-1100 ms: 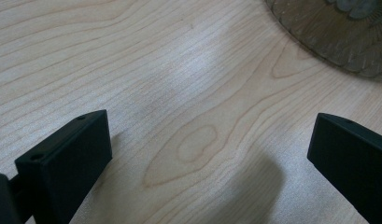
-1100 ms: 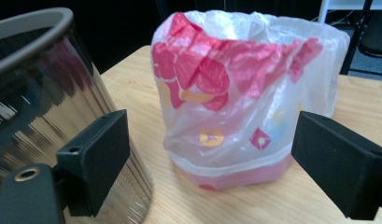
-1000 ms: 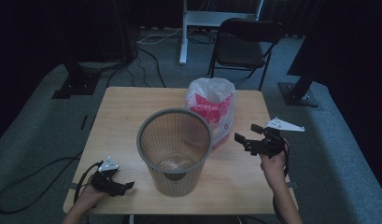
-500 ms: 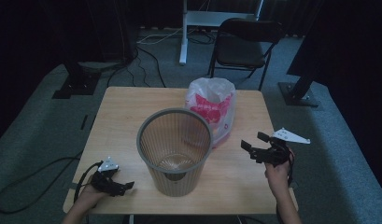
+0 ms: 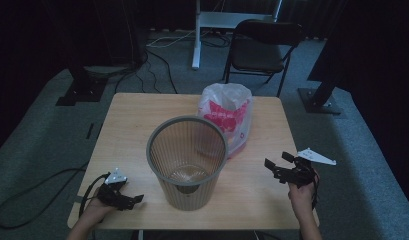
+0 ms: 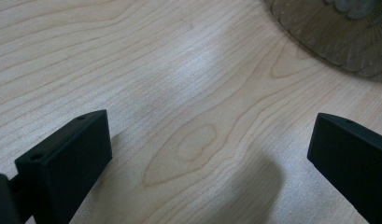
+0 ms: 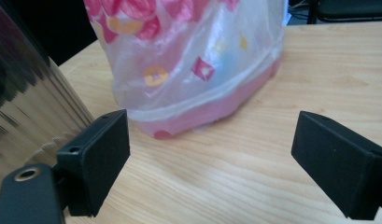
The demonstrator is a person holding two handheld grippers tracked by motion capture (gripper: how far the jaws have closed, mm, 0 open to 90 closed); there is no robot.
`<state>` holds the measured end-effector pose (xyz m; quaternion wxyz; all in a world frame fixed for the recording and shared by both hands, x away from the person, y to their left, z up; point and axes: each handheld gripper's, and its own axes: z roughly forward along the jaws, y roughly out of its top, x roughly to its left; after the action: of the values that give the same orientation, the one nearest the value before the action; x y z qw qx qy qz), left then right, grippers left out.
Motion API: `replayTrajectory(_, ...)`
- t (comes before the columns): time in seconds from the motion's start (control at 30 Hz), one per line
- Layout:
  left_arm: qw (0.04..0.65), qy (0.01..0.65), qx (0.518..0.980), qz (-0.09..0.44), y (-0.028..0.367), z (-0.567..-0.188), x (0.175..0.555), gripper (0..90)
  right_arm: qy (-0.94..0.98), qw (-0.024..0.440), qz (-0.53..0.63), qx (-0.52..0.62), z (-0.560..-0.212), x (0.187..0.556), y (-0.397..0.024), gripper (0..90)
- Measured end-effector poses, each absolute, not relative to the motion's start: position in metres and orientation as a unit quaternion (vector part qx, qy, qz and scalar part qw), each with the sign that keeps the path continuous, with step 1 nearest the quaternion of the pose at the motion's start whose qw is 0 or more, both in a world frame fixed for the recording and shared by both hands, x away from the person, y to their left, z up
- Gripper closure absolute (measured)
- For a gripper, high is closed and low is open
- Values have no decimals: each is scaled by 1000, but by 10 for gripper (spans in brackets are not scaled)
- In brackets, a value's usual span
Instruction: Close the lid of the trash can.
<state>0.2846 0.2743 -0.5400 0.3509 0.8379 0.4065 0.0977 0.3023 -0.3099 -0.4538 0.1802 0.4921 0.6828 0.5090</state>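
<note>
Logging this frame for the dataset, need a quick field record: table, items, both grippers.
table: light wood
bin: grey ribbed wastebasket, upright, table centre
bag: clear plastic bag with pink print, behind the bin
left gripper: open, near front left table corner, holds nothing
right gripper: open, right of the bin, faces the bag, holds nothing

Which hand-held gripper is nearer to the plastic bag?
Right. The right hand-held gripper is just in front and to the right of the plastic bag; the left hand-held gripper is beyond the basket, at the table's near-left corner.

Black hand-held gripper [image 5: 277, 165], grey plate [image 5: 317, 157]
</note>
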Motion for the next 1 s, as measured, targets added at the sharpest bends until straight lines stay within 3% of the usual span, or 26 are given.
replayTrajectory(1.0,351,408,837,98,274,-540,285,0,684,190,445,547,-508,278,-351,111)
